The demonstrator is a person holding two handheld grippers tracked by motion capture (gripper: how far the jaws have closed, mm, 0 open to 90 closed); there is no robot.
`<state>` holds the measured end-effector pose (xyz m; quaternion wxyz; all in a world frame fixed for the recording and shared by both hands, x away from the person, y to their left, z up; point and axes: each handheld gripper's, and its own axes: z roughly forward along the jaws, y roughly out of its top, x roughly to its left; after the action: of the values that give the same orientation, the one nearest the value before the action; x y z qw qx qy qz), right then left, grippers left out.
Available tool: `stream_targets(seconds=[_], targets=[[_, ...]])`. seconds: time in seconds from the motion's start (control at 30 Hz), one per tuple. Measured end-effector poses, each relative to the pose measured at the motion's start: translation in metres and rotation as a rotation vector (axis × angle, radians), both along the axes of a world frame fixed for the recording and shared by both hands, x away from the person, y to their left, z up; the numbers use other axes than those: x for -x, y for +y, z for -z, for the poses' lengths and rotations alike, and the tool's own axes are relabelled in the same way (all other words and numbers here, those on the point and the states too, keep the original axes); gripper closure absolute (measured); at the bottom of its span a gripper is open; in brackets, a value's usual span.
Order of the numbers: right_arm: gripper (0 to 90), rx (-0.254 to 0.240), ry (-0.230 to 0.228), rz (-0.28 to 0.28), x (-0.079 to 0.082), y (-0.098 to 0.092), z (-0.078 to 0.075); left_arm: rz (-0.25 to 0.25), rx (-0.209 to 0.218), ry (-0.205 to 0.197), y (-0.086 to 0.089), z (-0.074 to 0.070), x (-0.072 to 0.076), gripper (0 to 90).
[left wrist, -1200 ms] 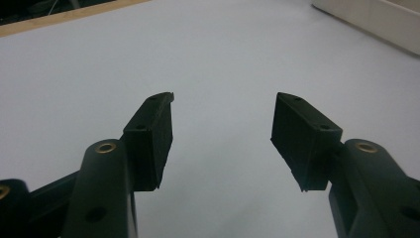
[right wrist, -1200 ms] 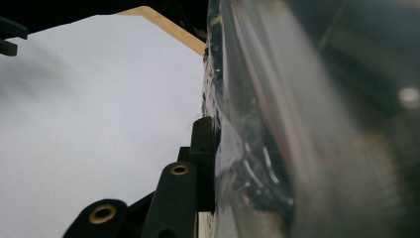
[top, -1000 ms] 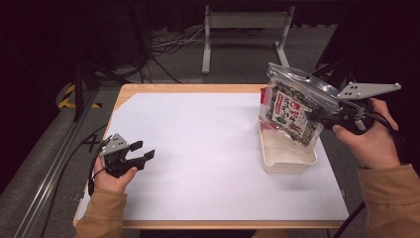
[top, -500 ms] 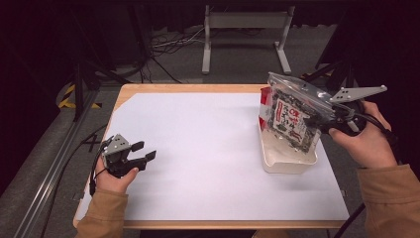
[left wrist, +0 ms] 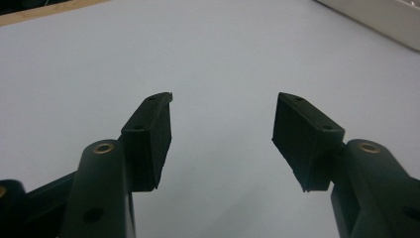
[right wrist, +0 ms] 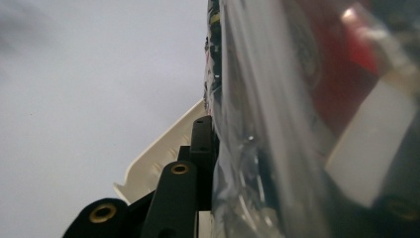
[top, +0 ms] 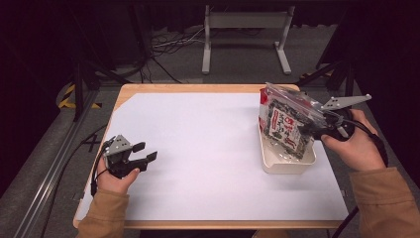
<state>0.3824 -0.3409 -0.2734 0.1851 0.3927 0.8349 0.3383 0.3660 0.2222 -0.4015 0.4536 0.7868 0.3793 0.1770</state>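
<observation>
**Snack bag held over white tray at right side of table**

At far left of the high view, left gripper (top: pixel 143 159) resting low near the table's (top: pixel 198 148) near-left corner, held in a hand (top: pixel 116 178) with a tan sleeve. Jaws spread wide, nothing between them; in the left gripper view just bare white tabletop (left wrist: pixel 213 59) between the black pads (left wrist: pixel 151 136).

Toward the right, a white tray (top: pixel 287 161) sitting on the table near its right edge, long side running away from the person. Above and partly inside it, a clear plastic bag (top: pixel 285 124) with black, white and red print, standing tilted: long axis roughly upright, top leaning toward the right hand, bottom end pointing down into the tray.

At far right, right gripper (top: pixel 309 130) pinching the bag at its upper right side, jaws closed on the plastic. Bag hanging to the left of and below that gripper. In the right gripper view, one black jaw pressed flat against the crinkled plastic (right wrist: pixel 277 124), tray rim (right wrist: pixel 158 158) just behind it; other jaw hidden behind the bag.
</observation>
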Motion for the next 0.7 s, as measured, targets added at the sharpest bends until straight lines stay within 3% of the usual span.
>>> stream_targets(seconds=[0.1,0.2,0.4,0.7], targets=[[76.4,-0.016,0.027,0.021,-0.002,-0.001,0.008,-0.001,0.000,0.002,-0.001,0.000,0.000,40.6],[76.4,-0.018,0.031,0.021,-0.004,-0.003,0.013,0.003,-0.003,0.003,-0.002,0.000,-0.001,40.5],[76.4,-0.072,0.034,0.034,-0.005,-0.015,0.020,0.004,0.002,0.008,-0.002,0.001,-0.001,40.4],[76.0,-0.124,-0.010,-0.001,-0.006,-0.028,0.029,-0.001,0.005,0.007,-0.001,0.002,-0.001,39.9]])
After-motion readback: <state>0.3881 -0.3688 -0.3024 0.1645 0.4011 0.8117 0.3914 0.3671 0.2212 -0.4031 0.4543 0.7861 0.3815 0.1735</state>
